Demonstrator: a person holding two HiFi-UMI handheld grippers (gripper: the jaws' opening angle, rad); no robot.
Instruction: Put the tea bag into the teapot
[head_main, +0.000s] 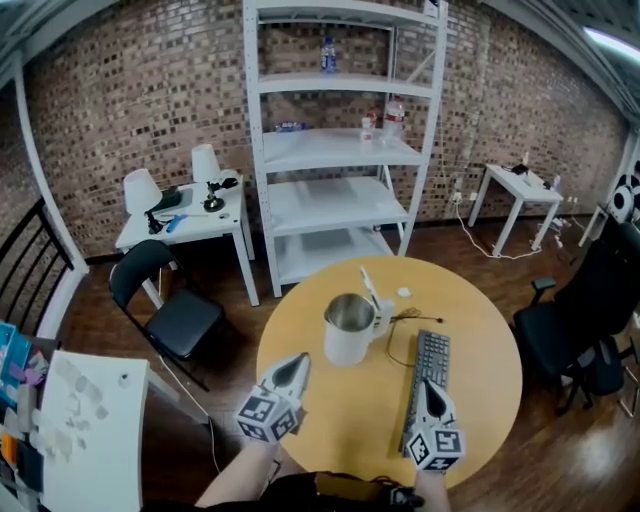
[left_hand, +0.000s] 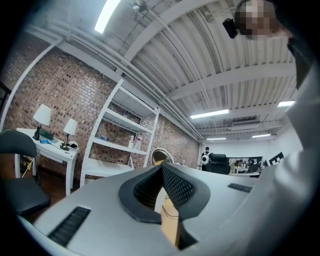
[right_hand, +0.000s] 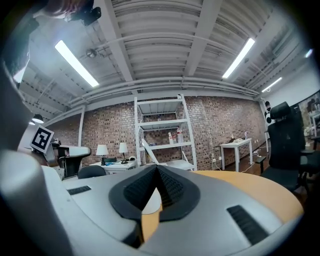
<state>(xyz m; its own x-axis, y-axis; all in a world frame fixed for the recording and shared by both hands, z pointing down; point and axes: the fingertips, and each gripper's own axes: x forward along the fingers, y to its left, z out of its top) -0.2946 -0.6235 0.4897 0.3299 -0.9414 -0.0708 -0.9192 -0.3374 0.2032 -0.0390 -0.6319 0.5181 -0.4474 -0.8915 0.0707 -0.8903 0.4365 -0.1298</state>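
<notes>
A white teapot (head_main: 349, 327) with a shiny metal inside stands in the middle of the round yellow table (head_main: 300, 440); a white stick-like part (head_main: 370, 290) rises from its far side. Beyond it lies a small white piece (head_main: 403, 293) that may be the tea bag; it is too small to tell. My left gripper (head_main: 298, 364) hovers just near-left of the teapot, shut and empty. The right gripper (head_main: 429, 386) is over the keyboard's near end, also shut with nothing held. In the left gripper view the teapot's rim (left_hand: 159, 153) peeks above the closed jaws.
A dark keyboard (head_main: 430, 368) lies right of the teapot, its cable (head_main: 404, 321) curling toward the pot. Behind the table stands a white shelf unit (head_main: 340, 150). A black folding chair (head_main: 165, 305) is at the left and an office chair (head_main: 585, 320) at the right.
</notes>
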